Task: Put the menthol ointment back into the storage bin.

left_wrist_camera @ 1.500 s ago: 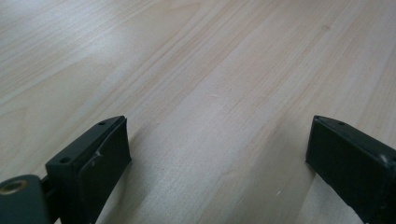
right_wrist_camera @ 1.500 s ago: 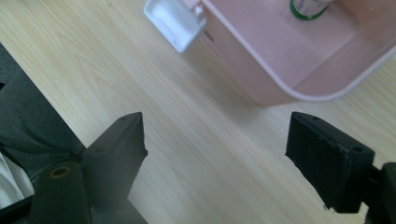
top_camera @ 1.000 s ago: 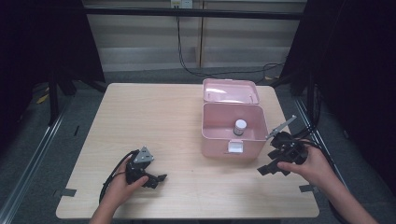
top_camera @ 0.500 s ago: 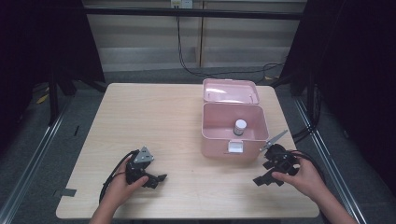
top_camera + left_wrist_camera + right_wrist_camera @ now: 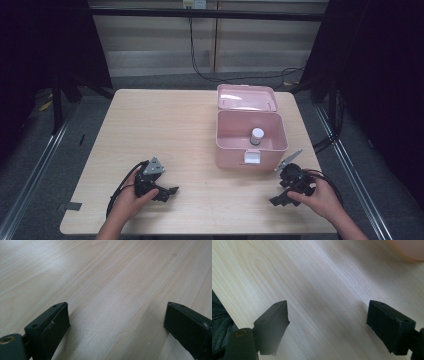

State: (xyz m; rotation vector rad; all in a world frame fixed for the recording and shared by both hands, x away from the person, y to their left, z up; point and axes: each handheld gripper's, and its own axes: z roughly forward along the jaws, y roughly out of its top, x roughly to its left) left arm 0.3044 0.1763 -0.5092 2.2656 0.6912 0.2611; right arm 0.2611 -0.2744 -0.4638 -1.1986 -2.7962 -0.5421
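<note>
Both claws, left [image 5: 170,191] and right [image 5: 278,199], gape wide over bare table [image 5: 200,130], gripping nothing. The bottle [image 5: 256,136] stands inside the open pink box [image 5: 235,152]. The right claw has dropped back from beside the box toward the near edge; the left has stayed put.

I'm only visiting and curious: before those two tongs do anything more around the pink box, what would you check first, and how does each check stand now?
1. Left tongs open, nothing held: ok.
2. Right tongs open, nothing held: ok.
3. Pink box lid up: ok.
4. Small bottle upright inside the box: ok.
5. Both tongs low at the table, apart from the box: ok.
6. Bottle cap tight: cannot tell.
</note>
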